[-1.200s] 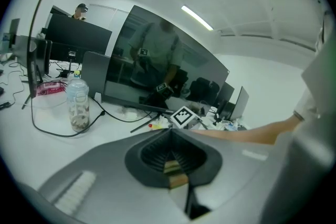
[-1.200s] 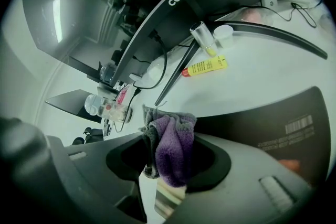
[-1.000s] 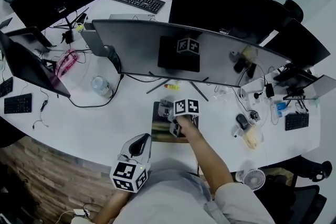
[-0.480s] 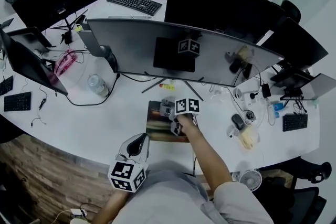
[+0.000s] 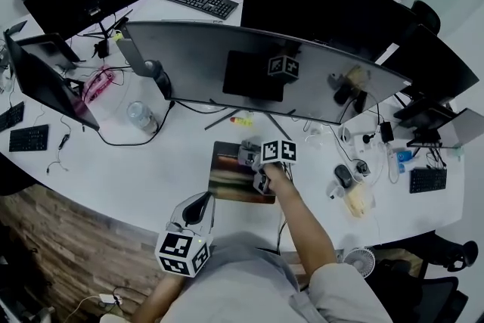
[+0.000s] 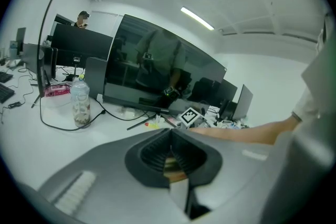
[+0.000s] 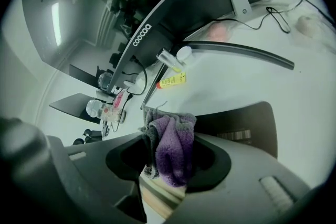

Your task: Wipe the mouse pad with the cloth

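A dark mouse pad [image 5: 231,179] with a picture print lies on the white desk [image 5: 151,178] in front of the curved monitor. My right gripper [image 5: 252,166] is down on the pad's right part, shut on a purple and grey cloth [image 7: 170,149]. In the right gripper view the cloth bulges out between the jaws, with the pad [image 7: 241,123] just beyond it. My left gripper [image 5: 195,212] hangs off the desk's near edge, close to the person's body. Its jaws [image 6: 170,157] meet with nothing between them.
The monitor's [image 5: 257,72] stand legs and a yellow tube [image 5: 242,121] lie just behind the pad. A clear bottle [image 5: 140,117] with a black cable stands to the left. A mouse [image 5: 342,175] and small clutter sit to the right, and a small fan [image 5: 357,261] lower right.
My right gripper has slid a little to the right over the pad with the cloth. The left gripper has stayed where it was.
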Demonstrator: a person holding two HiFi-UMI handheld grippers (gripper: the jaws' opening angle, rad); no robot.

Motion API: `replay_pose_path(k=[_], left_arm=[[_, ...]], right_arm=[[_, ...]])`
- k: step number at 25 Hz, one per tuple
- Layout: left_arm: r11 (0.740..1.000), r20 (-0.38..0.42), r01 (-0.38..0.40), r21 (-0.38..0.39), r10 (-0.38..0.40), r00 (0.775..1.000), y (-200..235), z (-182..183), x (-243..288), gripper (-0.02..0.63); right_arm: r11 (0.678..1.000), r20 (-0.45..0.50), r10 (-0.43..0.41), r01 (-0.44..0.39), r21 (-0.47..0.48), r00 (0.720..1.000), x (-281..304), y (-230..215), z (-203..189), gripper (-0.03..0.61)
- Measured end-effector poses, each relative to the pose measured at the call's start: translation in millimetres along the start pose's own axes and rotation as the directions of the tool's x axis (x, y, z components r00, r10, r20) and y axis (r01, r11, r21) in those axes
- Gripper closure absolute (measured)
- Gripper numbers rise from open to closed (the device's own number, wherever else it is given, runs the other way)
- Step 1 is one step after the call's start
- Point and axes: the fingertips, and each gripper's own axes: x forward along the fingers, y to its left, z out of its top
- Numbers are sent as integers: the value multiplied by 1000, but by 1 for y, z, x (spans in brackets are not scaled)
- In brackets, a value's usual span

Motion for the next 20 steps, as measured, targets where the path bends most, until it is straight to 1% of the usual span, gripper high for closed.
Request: replay_pose_path(k=[3, 9, 13, 20], left_arm=[[1000, -1, -2, -4, 2, 1000, -6, -3, 2, 614], [1000, -9, 12, 9, -12, 1000, -15, -2, 6, 614], [999, -13, 38, 3, -38, 999, -26, -6, 14, 614], [997, -20, 75, 14, -75, 997, -36, -4, 22, 614]], right_arm=[[1000, 5, -11, 11, -7, 1000, -8, -9, 1, 388], [999, 11, -5, 4, 35, 1000, -16, -21, 4, 387], [998, 23, -32, 30, 47, 999, -31, -38, 6, 388], [995, 53, -67, 63, 81, 996, -55, -63, 8, 388]])
